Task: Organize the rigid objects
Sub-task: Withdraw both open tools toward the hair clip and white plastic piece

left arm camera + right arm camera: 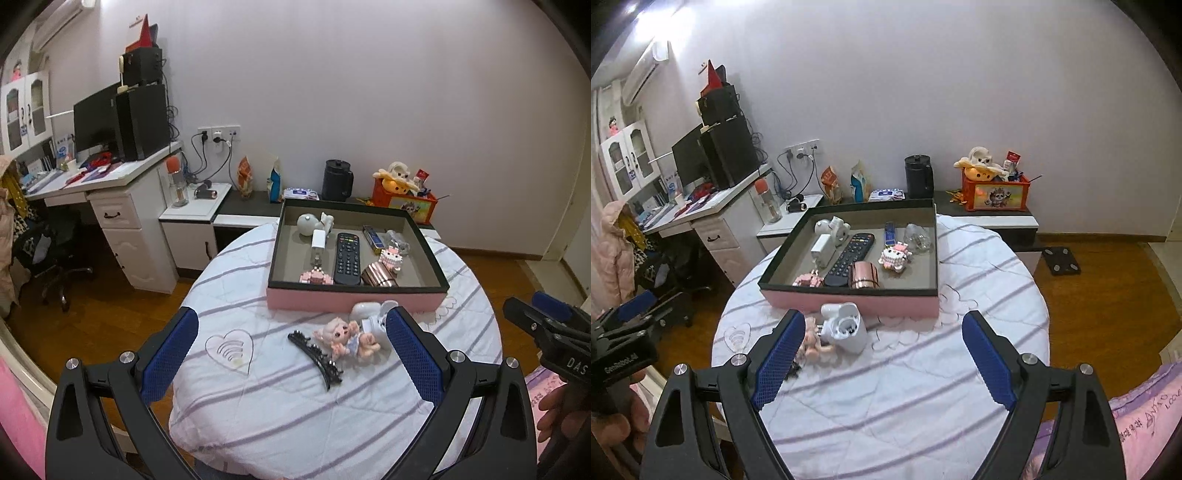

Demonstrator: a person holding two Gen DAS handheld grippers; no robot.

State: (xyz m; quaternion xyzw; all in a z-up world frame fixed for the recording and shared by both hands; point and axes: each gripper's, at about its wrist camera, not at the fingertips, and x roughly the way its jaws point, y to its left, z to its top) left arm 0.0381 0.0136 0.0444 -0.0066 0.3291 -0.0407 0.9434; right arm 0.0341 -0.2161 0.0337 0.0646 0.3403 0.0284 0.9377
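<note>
Three loose things lie on our round table's striped cloth (280, 406), just in front of the pink tray (354, 301): a small doll (347, 339), a black hair clip (317, 358) touching its left side, and a white plastic gadget (846, 326). All look light and stiff. We judge the doll's rounded body the safest place to grip; the thin clip may slip.

Our left gripper (291, 354) and right gripper (882, 358) both hover wide open, holding nothing.

The left view shows doll and clip whole. The right view hides most of them behind a finger (779, 360), but shows the gadget's open end.
</note>
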